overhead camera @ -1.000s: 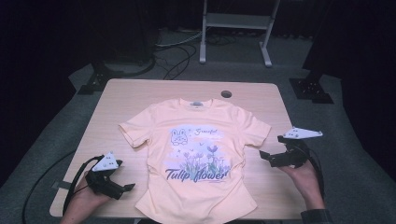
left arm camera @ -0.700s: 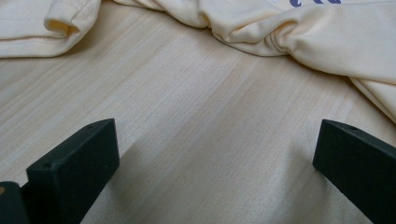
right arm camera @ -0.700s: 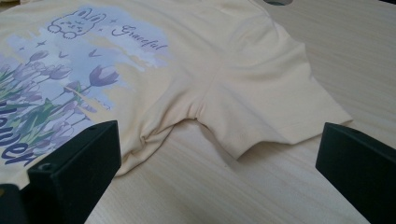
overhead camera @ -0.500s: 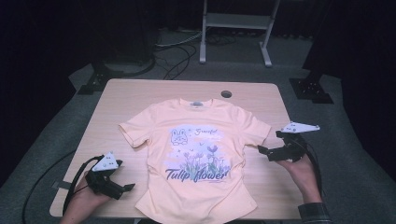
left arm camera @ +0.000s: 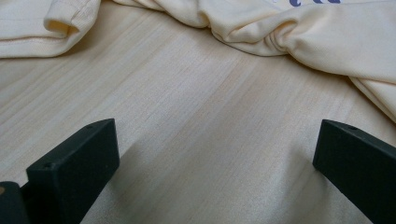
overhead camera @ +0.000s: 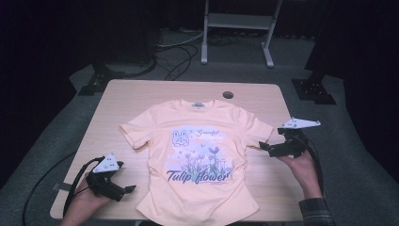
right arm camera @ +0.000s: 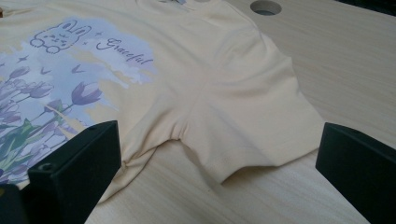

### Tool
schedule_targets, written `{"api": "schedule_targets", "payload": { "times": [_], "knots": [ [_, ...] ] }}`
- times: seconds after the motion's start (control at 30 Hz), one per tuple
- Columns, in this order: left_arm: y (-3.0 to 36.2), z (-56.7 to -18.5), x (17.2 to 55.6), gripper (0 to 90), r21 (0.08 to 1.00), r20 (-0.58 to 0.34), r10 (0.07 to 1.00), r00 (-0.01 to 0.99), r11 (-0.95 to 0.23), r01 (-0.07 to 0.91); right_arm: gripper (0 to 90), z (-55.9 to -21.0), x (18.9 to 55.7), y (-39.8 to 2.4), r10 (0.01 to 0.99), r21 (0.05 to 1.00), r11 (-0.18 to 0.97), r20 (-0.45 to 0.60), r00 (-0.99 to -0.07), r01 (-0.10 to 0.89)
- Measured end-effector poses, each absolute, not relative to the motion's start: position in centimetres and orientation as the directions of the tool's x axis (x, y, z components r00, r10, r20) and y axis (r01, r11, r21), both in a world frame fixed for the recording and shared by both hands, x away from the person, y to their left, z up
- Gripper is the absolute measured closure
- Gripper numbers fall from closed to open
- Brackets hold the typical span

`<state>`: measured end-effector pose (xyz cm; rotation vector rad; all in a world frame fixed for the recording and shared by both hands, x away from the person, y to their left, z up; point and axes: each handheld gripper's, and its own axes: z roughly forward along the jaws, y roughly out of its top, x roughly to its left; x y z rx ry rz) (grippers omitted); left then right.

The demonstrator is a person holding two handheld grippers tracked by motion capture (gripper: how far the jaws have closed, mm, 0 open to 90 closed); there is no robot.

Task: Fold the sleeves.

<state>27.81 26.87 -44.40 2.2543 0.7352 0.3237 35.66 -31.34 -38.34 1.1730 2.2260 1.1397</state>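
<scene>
Wooden tabletop [overhead camera: 141,101]: peach T-shirt [overhead camera: 202,155] lay flat, centred toward its near edge. Left gripper [overhead camera: 128,189] and right gripper [overhead camera: 263,147] both gaped empty beside it. Advice: pinch sleeve hem fully, one layer pair, before folding.

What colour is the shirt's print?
Shirt: purple tulips and lettering on a pale blue patch; clearest in the high view.

Wooden table [overhead camera: 141,101] – round hole [overhead camera: 228,94] – metal stand [overhead camera: 237,21] behind
</scene>
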Motion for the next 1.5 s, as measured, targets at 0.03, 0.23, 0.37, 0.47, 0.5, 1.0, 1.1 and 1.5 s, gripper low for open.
{"api": "schedule_targets", "payload": {
  "times": [0.03,0.23,0.37,0.47,0.5,1.0,1.1,1.5],
  "knots": [
    [26.9,-44.4,27.8,0.0,0.713,0.012,0.593,0.805,-0.569,0.409,0.1,-38.4,35.8,-31.4,0.813,0.797,0.326,0.039,-0.581,0.509],
    [26.9,-44.4,27.8,0.0,0.713,0.012,0.593,0.805,-0.570,0.409,0.0,-38.7,36.4,-31.4,0.818,0.783,0.329,0.043,-0.574,0.527],
    [26.9,-44.4,27.8,0.0,0.713,0.012,0.593,0.805,-0.570,0.409,0.1,-38.3,36.9,-31.2,0.822,0.785,0.331,0.032,-0.568,0.524],
    [26.9,-44.4,27.8,0.0,0.713,0.012,0.593,0.805,-0.569,0.409,0.1,-38.1,37.2,-31.2,0.827,0.790,0.325,0.030,-0.562,0.520],
    [26.9,-44.4,27.8,0.0,0.713,0.012,0.593,0.805,-0.570,0.410,0.1,-38.1,37.4,-31.2,0.828,0.792,0.322,0.029,-0.559,0.519],
    [26.9,-44.4,27.8,0.0,0.714,0.013,0.592,0.806,-0.570,0.408,0.8,-37.0,39.9,-32.0,0.849,0.788,0.296,0.041,-0.526,0.539],
    [26.9,-44.4,27.8,0.0,0.713,0.013,0.592,0.806,-0.570,0.408,0.8,-36.6,40.4,-32.2,0.853,0.781,0.294,0.045,-0.519,0.551],
    [26.9,-44.4,27.8,0.0,0.713,0.013,0.592,0.806,-0.570,0.408,0.8,-35.7,41.8,-32.3,0.861,0.778,0.298,0.031,-0.508,0.553]
  ]
}}
